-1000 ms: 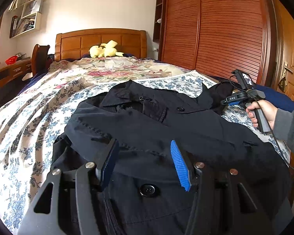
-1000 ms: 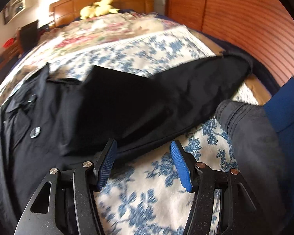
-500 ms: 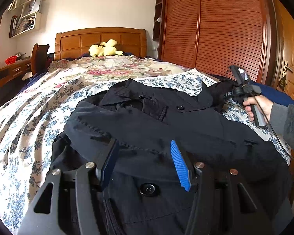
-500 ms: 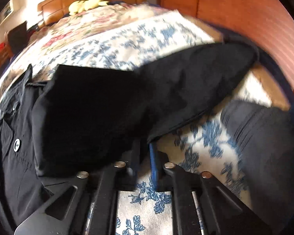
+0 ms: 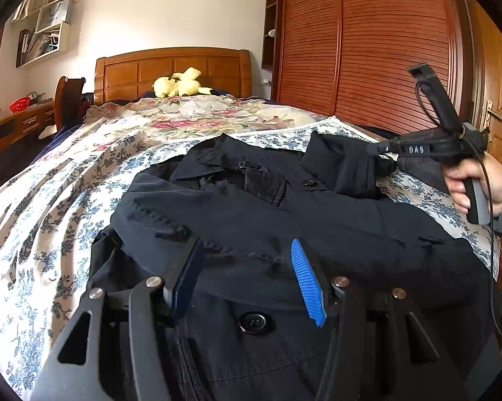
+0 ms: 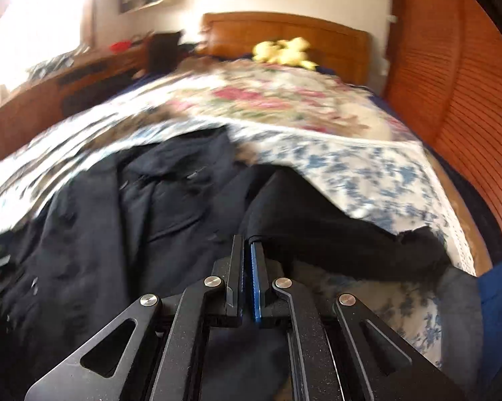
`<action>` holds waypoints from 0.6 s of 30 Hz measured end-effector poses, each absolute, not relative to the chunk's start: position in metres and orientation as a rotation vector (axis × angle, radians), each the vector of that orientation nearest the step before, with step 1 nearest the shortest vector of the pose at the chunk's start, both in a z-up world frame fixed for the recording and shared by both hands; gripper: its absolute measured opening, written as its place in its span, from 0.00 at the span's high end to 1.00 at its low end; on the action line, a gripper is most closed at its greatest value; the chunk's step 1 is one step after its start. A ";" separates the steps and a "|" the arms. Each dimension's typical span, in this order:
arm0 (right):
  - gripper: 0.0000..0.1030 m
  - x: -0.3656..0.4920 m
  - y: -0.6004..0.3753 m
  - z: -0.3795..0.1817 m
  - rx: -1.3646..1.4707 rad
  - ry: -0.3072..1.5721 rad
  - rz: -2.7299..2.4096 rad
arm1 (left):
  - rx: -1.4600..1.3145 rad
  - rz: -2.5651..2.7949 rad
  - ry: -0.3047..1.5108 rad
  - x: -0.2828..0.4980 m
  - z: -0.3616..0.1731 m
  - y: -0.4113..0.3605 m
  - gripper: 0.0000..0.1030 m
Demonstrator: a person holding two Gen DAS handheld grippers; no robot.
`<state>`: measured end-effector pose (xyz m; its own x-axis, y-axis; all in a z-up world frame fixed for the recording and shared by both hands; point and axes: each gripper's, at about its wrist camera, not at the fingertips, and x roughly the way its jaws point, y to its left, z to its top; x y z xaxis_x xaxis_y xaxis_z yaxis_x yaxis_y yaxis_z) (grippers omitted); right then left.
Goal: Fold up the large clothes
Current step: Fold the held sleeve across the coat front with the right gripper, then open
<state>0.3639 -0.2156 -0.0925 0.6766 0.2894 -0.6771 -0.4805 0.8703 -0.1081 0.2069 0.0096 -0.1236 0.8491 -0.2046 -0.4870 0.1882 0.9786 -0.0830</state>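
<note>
- Floral-printed bed (image 5: 50,207) carries one black coat (image 5: 284,220), spread front-up across its foot end.
- One sleeve (image 6: 334,230) lies out to the coat's right; we have its edge pinched between the closed fingers of our right gripper (image 6: 246,264).
- Our left gripper (image 5: 247,277) hovers wide open over the coat's front, holding nothing.
- Two buttons (image 5: 253,322) show on the front.
- We judge the thin pinch may slip as the sleeve swings across, dropping it crooked.
</note>
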 end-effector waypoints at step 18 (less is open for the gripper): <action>0.53 0.355 -0.240 -0.087 -0.233 0.734 0.314 | -0.022 -0.205 0.520 0.207 -0.124 0.007 0.48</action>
<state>0.3548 -0.2396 -0.0868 0.6990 0.1986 -0.6870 -0.3602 0.9277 -0.0982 0.2066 0.0074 -0.1236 0.8477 -0.2001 -0.4912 0.1892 0.9793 -0.0725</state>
